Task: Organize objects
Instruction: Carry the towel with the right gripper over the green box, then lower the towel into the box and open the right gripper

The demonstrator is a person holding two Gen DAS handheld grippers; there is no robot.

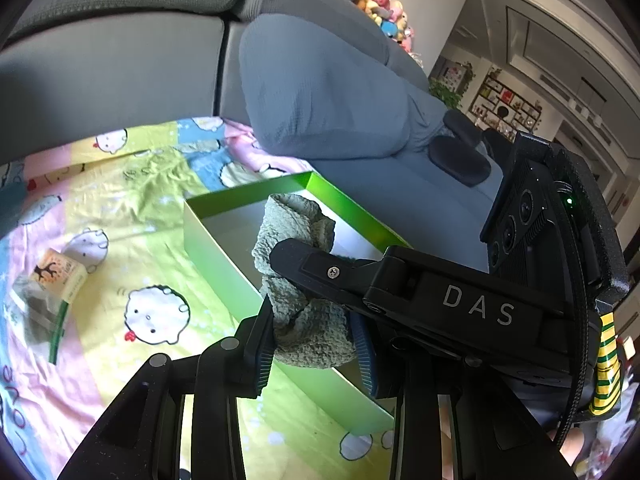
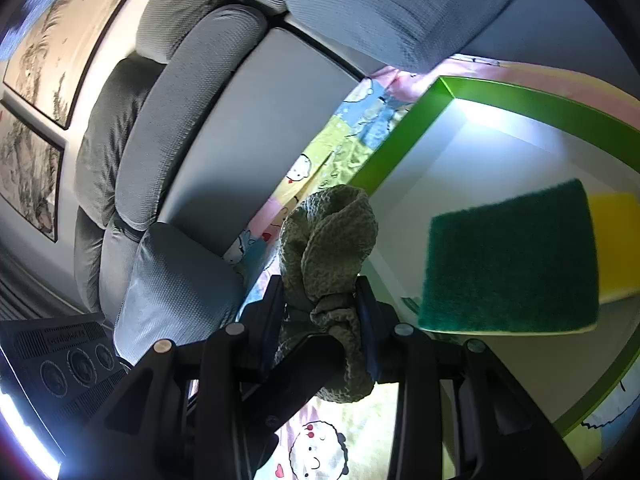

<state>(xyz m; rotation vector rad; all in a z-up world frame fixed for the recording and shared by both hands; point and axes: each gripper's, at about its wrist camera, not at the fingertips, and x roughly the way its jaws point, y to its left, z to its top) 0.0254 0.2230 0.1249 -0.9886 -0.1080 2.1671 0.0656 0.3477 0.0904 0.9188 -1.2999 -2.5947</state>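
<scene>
A crumpled grey-green cloth (image 1: 298, 264) is pinched between both grippers above the near wall of an open green box (image 1: 224, 264). My left gripper (image 1: 314, 334) is shut on its lower part. My right gripper (image 2: 322, 300) is shut on the same cloth (image 2: 328, 236); its black finger (image 1: 320, 270) crosses the cloth in the left wrist view. In the right wrist view the box (image 2: 404, 136) has a white inside, and a green and yellow sponge (image 2: 512, 256) lies in it.
A colourful cartoon sheet (image 1: 132, 208) covers the seat of a grey sofa (image 1: 120, 68). A small packet with a tan label (image 1: 56, 276) lies on the sheet at left. A grey cushion (image 1: 320, 88) lies behind the box.
</scene>
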